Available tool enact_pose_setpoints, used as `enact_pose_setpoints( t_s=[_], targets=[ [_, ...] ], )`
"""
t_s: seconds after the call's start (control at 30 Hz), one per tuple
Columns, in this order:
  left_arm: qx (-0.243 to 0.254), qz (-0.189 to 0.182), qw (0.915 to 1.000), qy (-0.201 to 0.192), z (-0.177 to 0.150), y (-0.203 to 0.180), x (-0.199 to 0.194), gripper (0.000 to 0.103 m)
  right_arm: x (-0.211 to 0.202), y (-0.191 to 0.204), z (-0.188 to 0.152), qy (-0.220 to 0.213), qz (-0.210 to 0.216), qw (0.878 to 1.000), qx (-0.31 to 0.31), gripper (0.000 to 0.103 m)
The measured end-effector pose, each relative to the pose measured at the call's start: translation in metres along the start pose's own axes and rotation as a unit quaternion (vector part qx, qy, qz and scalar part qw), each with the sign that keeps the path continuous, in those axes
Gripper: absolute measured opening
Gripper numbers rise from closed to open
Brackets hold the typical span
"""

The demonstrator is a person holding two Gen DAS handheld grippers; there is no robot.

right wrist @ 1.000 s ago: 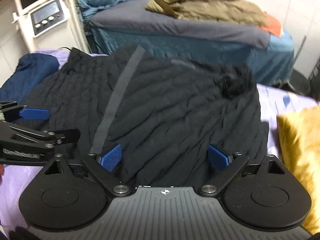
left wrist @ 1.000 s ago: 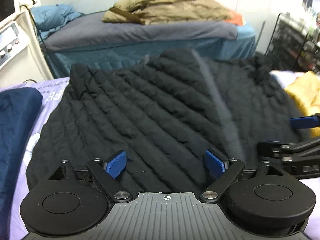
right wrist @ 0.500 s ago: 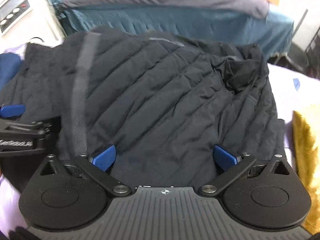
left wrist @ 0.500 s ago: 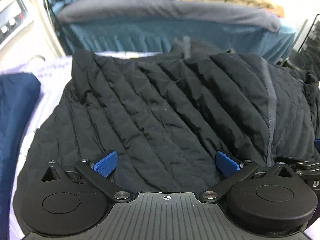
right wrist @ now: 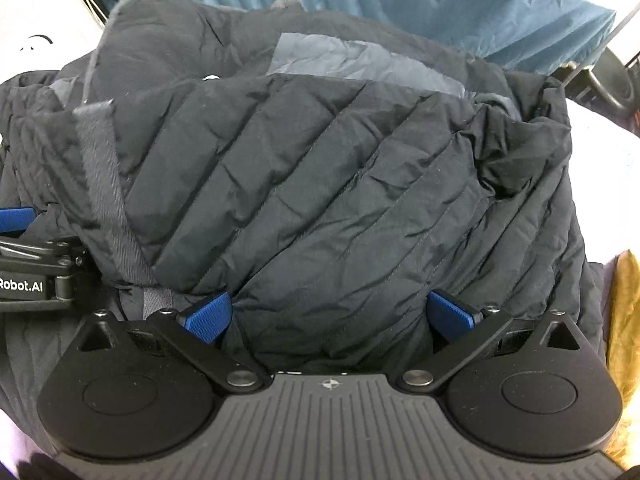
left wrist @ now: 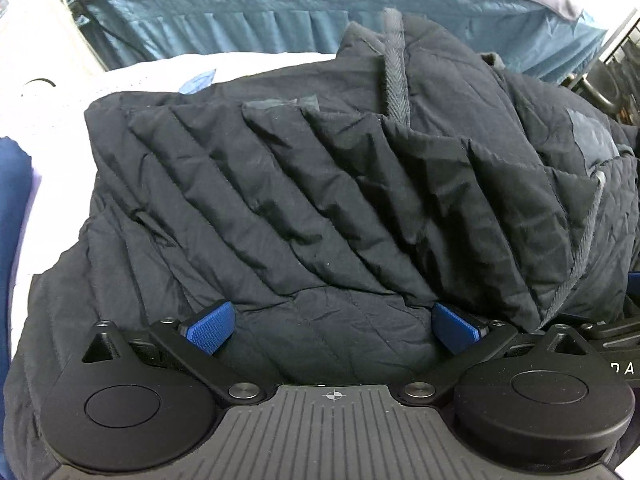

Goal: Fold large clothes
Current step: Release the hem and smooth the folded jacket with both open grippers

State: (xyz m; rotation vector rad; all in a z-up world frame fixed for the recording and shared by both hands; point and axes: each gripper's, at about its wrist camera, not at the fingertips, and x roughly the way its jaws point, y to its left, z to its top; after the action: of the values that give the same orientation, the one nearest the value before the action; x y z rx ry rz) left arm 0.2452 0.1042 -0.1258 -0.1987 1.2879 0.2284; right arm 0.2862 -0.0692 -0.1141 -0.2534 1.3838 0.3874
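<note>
Between both spread jaws, folded black quilted jacket (left wrist: 320, 208), bunched fabric

A bedroom at home: blue-skirted bed (left wrist: 280, 20) (grey cover on top), lilac bedsheet (left wrist: 240, 64) nearer.

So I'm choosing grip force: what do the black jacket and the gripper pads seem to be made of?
The black jacket looks like thin matte woven synthetic over soft padding: stitched diagonal channels puff and crease. The blue pads on the right gripper look like rubber or plastic, with a fine knurled texture; which one is unclear.
</note>
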Motion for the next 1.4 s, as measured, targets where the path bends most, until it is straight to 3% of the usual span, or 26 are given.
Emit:
enact_pose_setpoints(
  t_s=[0.23, 0.43, 0.67, 0.9, 1.17, 1.4],
  targets=[
    [-0.001, 0.002, 1.0000, 0.003, 0.006, 0.001, 0.003, 0.103, 0.003, 0.000, 0.003, 0.006, 0.000, 1.000, 0.006, 0.103],
    [0.007, 0.005, 0.9994, -0.034, -0.012, -0.005, -0.009, 0.103, -0.003, -0.003, -0.013, -0.027, 0.001, 1.000, 0.009, 0.103],
    [-0.019, -0.018, 0.9950, -0.096, -0.057, 0.011, -0.069, 0.103, -0.046, -0.006, -0.038, -0.069, 0.002, 0.997, 0.025, 0.103],
    [-0.048, -0.022, 0.9918, -0.117, -0.120, 0.046, -0.107, 0.103, -0.086, -0.013, -0.079, -0.079, -0.003, 0.997, 0.009, 0.103],
    [-0.002, 0.026, 0.9967, -0.077, -0.123, 0.033, -0.063, 0.103, -0.064, -0.014, -0.093, -0.050, -0.009, 0.999, 0.009, 0.103],
    [-0.026, 0.008, 0.9982, -0.053, -0.114, 0.043, -0.062, 0.103, -0.057, -0.018, -0.086, -0.049, -0.002, 0.999, 0.011, 0.103]
  ],
)
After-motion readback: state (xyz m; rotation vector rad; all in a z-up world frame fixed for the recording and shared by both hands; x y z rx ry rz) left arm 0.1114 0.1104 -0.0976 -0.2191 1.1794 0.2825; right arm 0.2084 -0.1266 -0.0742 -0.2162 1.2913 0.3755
